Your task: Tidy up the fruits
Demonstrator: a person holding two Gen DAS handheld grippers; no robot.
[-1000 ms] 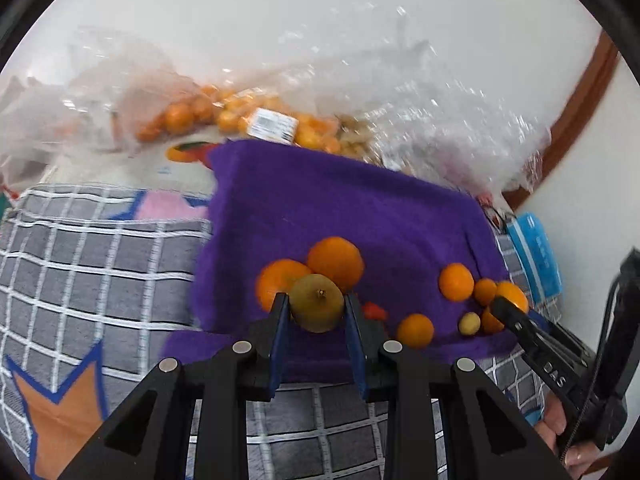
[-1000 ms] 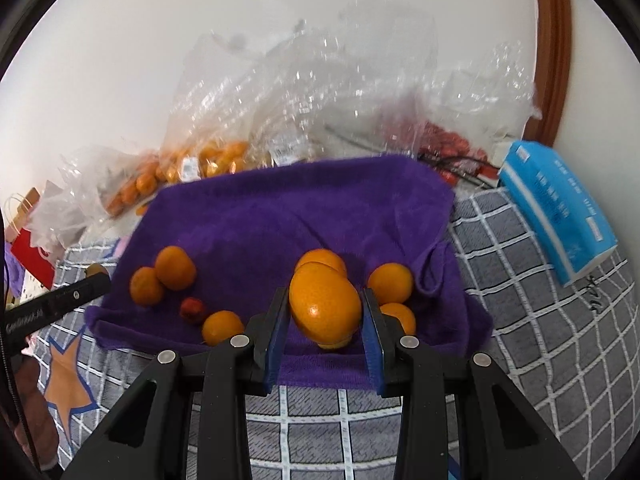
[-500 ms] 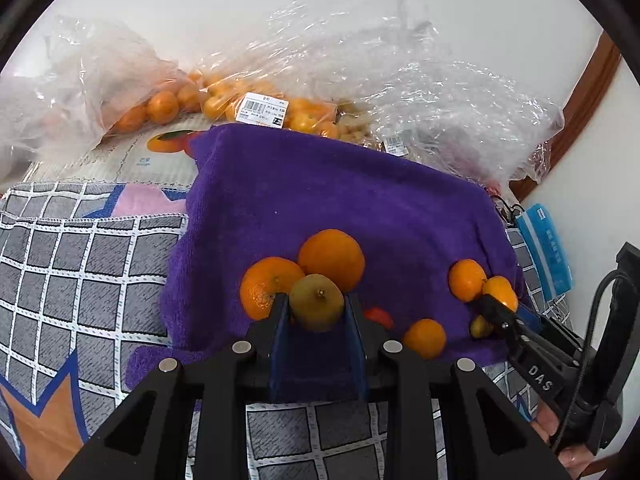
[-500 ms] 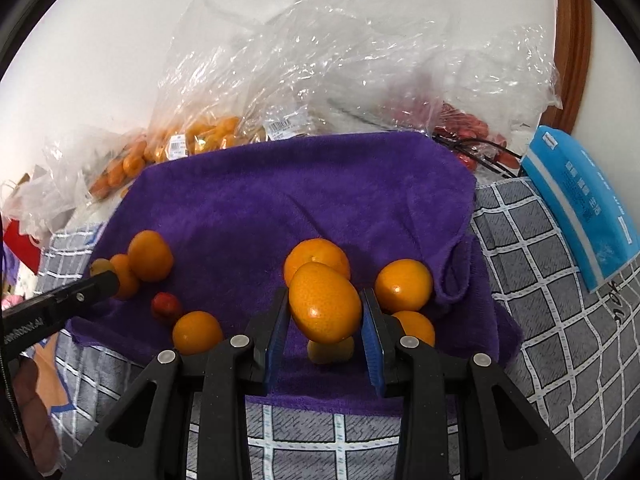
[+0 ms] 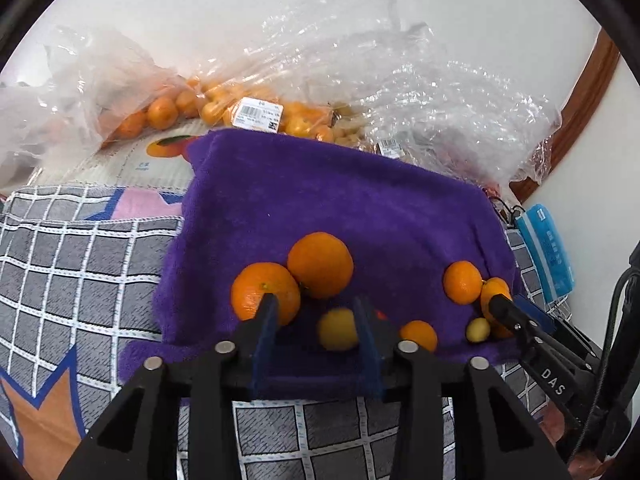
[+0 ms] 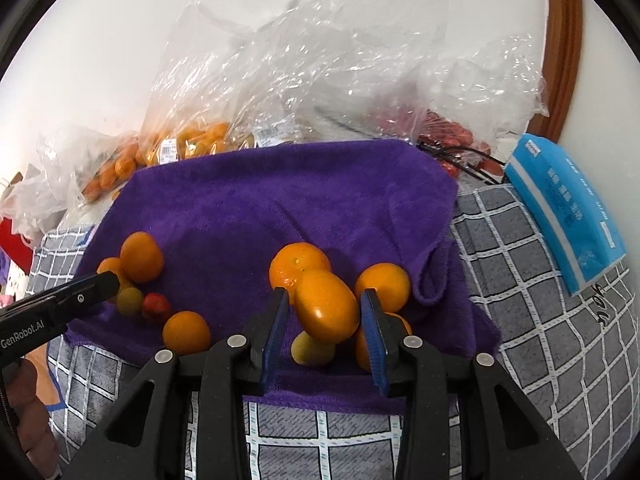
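Observation:
A purple towel (image 5: pixel 340 200) carries several fruits. My left gripper (image 5: pixel 316 312) is open; a small yellow-green fruit (image 5: pixel 338 329) lies blurred between its fingers, free of both pads. Two oranges (image 5: pixel 320 264) sit just beyond it, and a small red fruit shows by the right finger. My right gripper (image 6: pixel 324 304) is open too; an oval orange (image 6: pixel 326 306) sits between its fingers, free of both pads, above a small yellow fruit (image 6: pixel 312 348). More oranges (image 6: pixel 382 286) lie beside it. In the right wrist view the left gripper's tip (image 6: pixel 96 284) is by the green fruit (image 6: pixel 130 301).
Clear plastic bags of oranges (image 5: pixel 240 108) lie behind the towel against the white wall. A blue tissue pack (image 6: pixel 564 216) lies at the right on the grey checked cloth (image 6: pixel 540 300). A wooden frame (image 6: pixel 564 48) stands at the far right.
Both grippers opened. The left let go of the yellow-green fruit, which dropped onto the towel; the right released its grip on the oval orange. Both moved slightly forward over the towel.

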